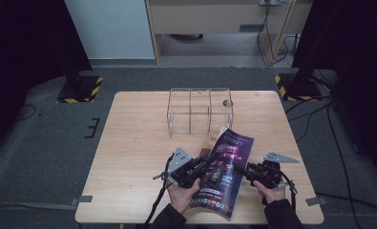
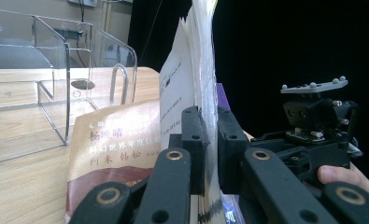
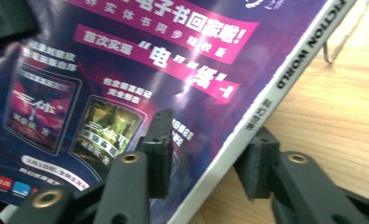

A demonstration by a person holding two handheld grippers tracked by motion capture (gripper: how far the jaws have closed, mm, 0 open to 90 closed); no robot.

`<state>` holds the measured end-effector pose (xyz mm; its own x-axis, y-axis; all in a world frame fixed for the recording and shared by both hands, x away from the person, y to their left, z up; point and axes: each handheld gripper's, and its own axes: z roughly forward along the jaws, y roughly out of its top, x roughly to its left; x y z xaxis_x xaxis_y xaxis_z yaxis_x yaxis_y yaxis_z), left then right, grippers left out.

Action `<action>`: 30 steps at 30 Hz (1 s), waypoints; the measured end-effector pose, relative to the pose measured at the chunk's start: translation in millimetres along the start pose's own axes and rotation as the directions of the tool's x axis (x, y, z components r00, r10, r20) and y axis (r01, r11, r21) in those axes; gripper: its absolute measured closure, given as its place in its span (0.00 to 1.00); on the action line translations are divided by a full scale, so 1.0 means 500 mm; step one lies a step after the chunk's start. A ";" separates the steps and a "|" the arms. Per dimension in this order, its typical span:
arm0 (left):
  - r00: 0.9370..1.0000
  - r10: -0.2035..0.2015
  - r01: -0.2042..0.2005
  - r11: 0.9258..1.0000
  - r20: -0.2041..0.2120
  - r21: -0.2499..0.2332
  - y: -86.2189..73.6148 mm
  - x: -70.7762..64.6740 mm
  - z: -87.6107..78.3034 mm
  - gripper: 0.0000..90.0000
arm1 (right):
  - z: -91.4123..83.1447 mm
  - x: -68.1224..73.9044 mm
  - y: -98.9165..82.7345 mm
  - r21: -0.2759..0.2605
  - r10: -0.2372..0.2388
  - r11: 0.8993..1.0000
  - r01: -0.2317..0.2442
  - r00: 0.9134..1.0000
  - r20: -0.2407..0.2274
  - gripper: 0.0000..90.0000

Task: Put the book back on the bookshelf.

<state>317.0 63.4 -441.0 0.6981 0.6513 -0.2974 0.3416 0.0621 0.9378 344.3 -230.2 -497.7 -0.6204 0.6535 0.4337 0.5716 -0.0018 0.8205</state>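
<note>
Black pads of the left claw point(image 2: 205, 144) pinched the magazine point(image 1: 223, 171) at its left edge, lifting it off the near tabletop point(image 1: 129, 157). Right claw point(image 3: 208, 151) straddled its spine, not yet gripping. Judged: pick-up underway; the clear organizer point(image 1: 200, 110) beyond awaited.

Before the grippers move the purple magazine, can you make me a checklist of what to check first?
1. Left gripper pinching the magazine: ok, both pads press on the page edge.
2. Right gripper gripping the spine: not ok, the spine lies between its pads with gaps on both sides.
3. Brown book out of the way: not ok, it lies right under the magazine.
4. Clear acrylic rack free to take something: ok, its compartments look empty.
5. Table between magazine and rack free: ok, bare wood.
6. Magazine lifted off the table: cannot tell.
</note>
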 end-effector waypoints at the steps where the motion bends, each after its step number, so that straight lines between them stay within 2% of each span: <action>1: 1.000 0.000 0.000 1.000 0.000 0.001 0.000 0.000 0.000 0.93 | 0.000 -0.001 0.000 0.003 0.001 1.000 -0.001 1.000 0.006 0.73; 6: 1.000 0.000 0.000 1.000 -0.009 0.007 -0.001 0.006 0.001 0.93 | 0.000 0.000 0.002 0.033 0.016 0.999 -0.016 1.000 0.009 0.76; 11: 1.000 0.001 -0.001 1.000 -0.026 0.016 0.000 0.016 0.000 0.93 | -0.006 0.000 0.007 0.043 0.051 0.998 -0.051 0.999 0.001 0.80; 19: 0.998 -0.011 0.014 0.999 -0.068 0.046 0.001 0.045 -0.006 0.93 | -0.023 0.005 0.028 0.015 0.048 0.999 -0.047 0.999 -0.009 0.84; 22: 0.997 -0.015 0.019 0.998 -0.076 0.054 -0.001 0.053 -0.006 0.93 | -0.026 0.010 0.035 0.013 0.035 0.999 -0.035 0.999 -0.008 0.85; 30: 0.995 -0.031 0.038 0.996 -0.090 0.076 -0.002 0.073 -0.010 0.92 | -0.035 0.023 0.053 0.011 0.049 0.999 -0.049 0.999 -0.018 0.89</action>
<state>338.7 90.9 -451.9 0.6276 0.7146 -0.3092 0.4149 0.0291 0.9094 342.9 -235.8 -464.3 -0.6009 0.6390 0.4802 0.6074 -0.0255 0.7940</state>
